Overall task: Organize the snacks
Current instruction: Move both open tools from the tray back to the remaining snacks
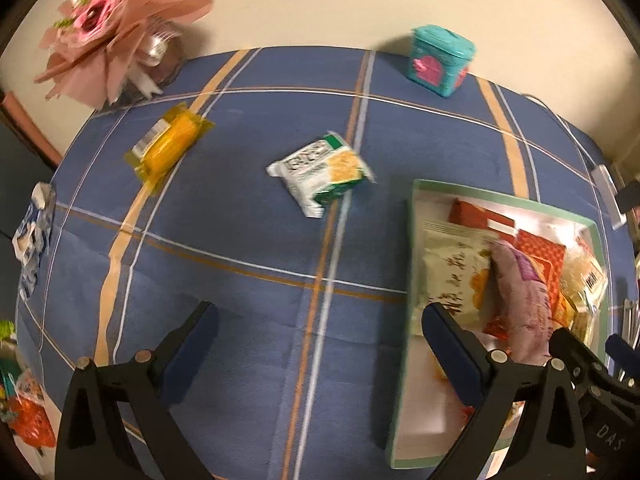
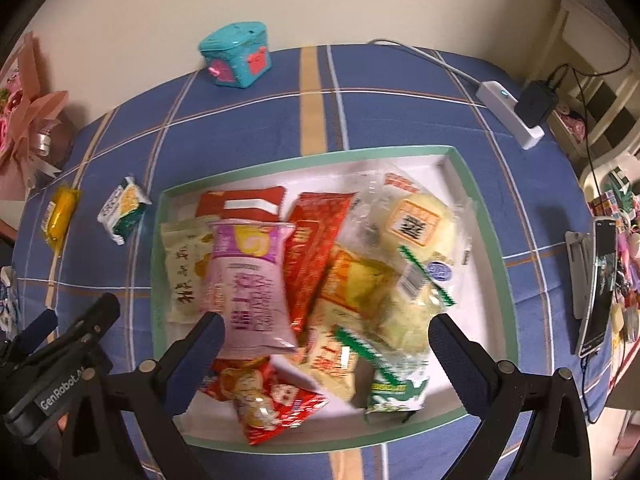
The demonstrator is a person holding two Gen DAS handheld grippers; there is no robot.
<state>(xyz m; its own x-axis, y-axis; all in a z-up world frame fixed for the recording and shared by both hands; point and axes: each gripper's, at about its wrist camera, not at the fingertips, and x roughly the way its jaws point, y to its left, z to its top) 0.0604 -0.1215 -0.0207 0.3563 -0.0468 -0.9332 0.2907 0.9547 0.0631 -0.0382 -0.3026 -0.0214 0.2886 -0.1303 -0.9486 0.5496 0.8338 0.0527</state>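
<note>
Tools (image 1: pixel 320 332) (image 2: pixel 326 340) gape empty over box (image 2: pixel 158 240) of snacks.

Two loose snack packets (image 1: pixel 320 172) (image 1: pixel 168 146), one box (image 2: pixel 332 158)

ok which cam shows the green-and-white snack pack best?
Left wrist: the pack lies near frame centre on the blue cloth, large and unobstructed, though slightly blurred. The right wrist view shows the same pack small at the left, beside the tray.
</note>
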